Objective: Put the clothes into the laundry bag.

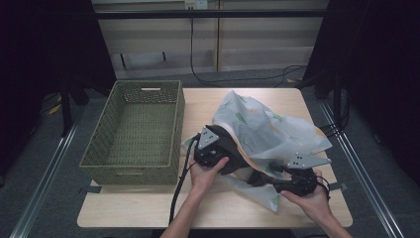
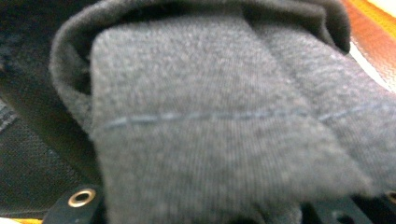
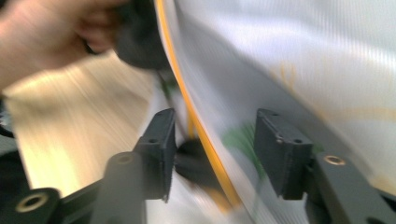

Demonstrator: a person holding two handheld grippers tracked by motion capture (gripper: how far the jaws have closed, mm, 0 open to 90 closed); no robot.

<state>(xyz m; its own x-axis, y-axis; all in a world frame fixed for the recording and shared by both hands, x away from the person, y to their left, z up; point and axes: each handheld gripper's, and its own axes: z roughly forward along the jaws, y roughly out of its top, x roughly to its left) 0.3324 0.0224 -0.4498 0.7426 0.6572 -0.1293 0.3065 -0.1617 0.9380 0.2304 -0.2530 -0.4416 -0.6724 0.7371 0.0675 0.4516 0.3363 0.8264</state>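
Garment (image 1: 267, 131), a pale printed piece with an orange-edged hem and a dark grey lining, lies crumpled on the right half of the counter (image 1: 148, 208), right of the woven basket (image 1: 133, 131). Left tongs (image 1: 213, 148) are clamped on a thick fold of the grey lining (image 2: 210, 126), anchoring it. Right tongs (image 3: 215, 154) stand open astride the orange hem (image 3: 187, 93), not pressing it, apparently to take a fresh hold. Heaped as it is, the garment runs roughly from far-left to near-right.
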